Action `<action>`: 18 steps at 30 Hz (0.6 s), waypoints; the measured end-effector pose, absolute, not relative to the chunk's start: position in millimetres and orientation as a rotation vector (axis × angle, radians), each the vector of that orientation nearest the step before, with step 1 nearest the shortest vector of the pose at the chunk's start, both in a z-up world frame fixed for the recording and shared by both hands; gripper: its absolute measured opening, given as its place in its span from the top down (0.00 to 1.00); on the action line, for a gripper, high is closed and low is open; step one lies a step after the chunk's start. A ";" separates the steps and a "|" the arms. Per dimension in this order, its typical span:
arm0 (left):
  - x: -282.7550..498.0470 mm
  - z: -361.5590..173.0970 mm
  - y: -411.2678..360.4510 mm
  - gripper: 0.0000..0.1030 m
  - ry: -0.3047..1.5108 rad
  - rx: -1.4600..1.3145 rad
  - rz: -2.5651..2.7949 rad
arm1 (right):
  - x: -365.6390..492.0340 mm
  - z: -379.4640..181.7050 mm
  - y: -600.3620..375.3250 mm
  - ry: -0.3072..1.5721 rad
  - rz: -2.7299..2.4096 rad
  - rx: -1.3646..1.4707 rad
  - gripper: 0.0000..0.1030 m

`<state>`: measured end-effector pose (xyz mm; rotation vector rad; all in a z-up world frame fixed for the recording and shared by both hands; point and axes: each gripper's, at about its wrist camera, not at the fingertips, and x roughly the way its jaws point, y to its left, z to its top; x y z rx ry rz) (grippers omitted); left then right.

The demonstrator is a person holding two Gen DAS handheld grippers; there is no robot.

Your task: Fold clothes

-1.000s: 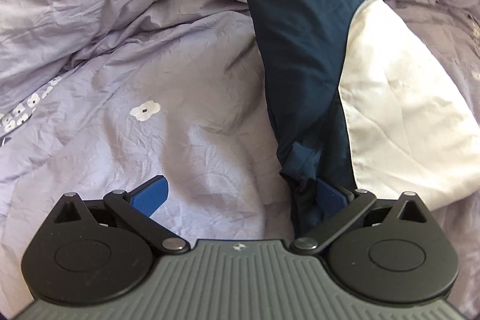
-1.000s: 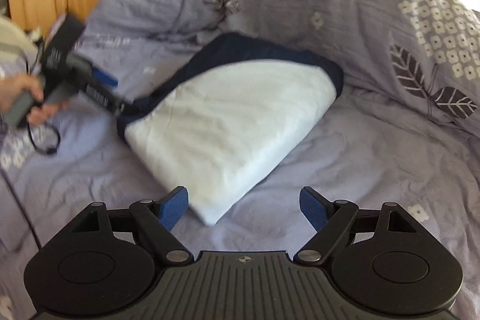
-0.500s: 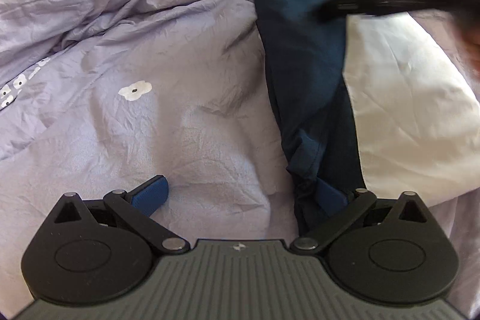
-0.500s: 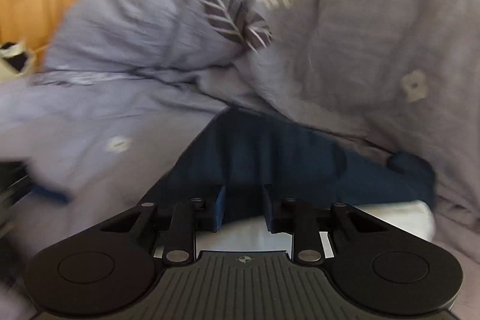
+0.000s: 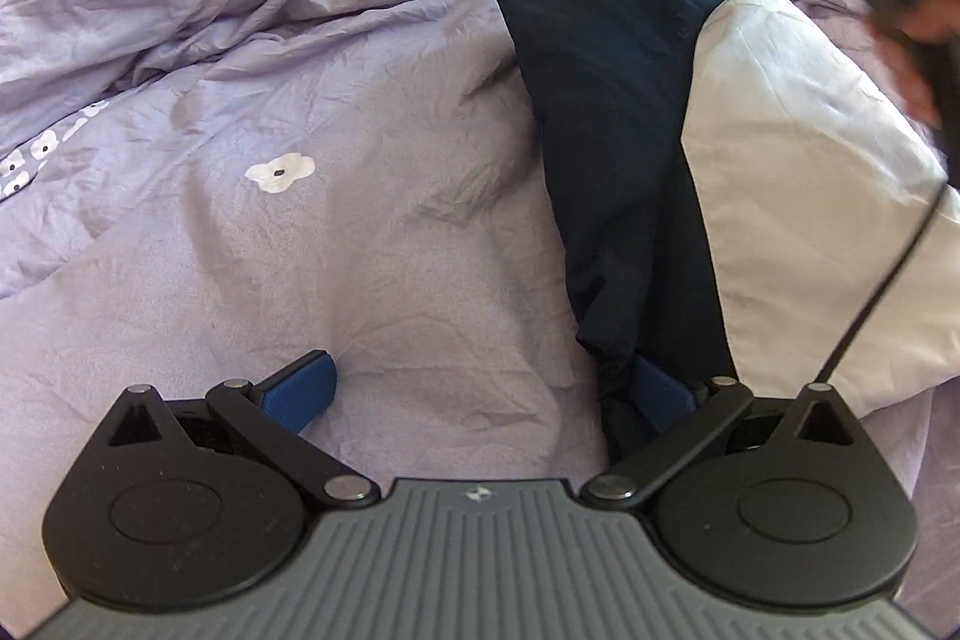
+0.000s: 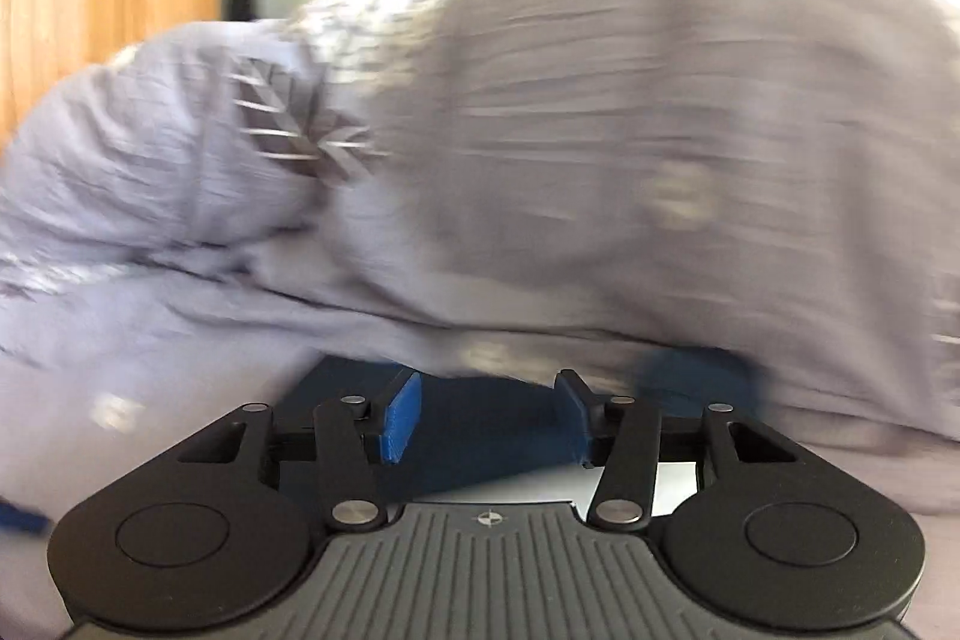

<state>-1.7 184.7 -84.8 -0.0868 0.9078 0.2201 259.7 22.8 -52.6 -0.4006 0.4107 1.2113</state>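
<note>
Folding is midway: the navy-and-white fabric garment point(image 5: 690, 148), already doubled into a rough wedge, is lying on the wrinkled lilac flower-print duvet point(image 5: 312, 112) of the bed, navy band to its left side, white panel to the right in the left wrist view.

The left gripper point(image 5: 480, 388) is sitting with jaws spread wide; its right blue pad point(image 5: 657, 391) is tucked against the garment's near navy corner, the other pad resting on bare duvet. Nothing is pinched.

The right gripper point(image 6: 486, 418) is hovering low over the garment's far navy edge point(image 6: 492, 436), jaws part-spread with navy cloth lying between them, pads not pressing. Heavy blur there.

Judgement: the next fold is being set up. The right jaws are needing to close on that far edge, the left to bite its near corner, before any lift.

Against a second ago: the right gripper has swung from the white near corner across to the far side; its jaws narrowed, then have just been opening again. The person's hand point(image 5: 912, 58) and a black cable point(image 5: 876, 292) are now crossing the left view. The left gripper is barely changed.
</note>
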 end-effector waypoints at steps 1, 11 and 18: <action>-1.8 -84.9 184.5 0.00 0.906 -0.087 0.220 | 268.5 -58.3 17.6 0.412 1.157 -0.407 0.51; 3.0 -85.8 182.5 0.00 0.909 -0.078 0.231 | 342.5 -64.1 50.7 0.674 1.034 -0.289 0.29; 3.7 -82.9 182.7 0.00 0.923 -0.092 0.240 | 281.1 -49.9 -41.9 0.711 1.298 -0.365 0.29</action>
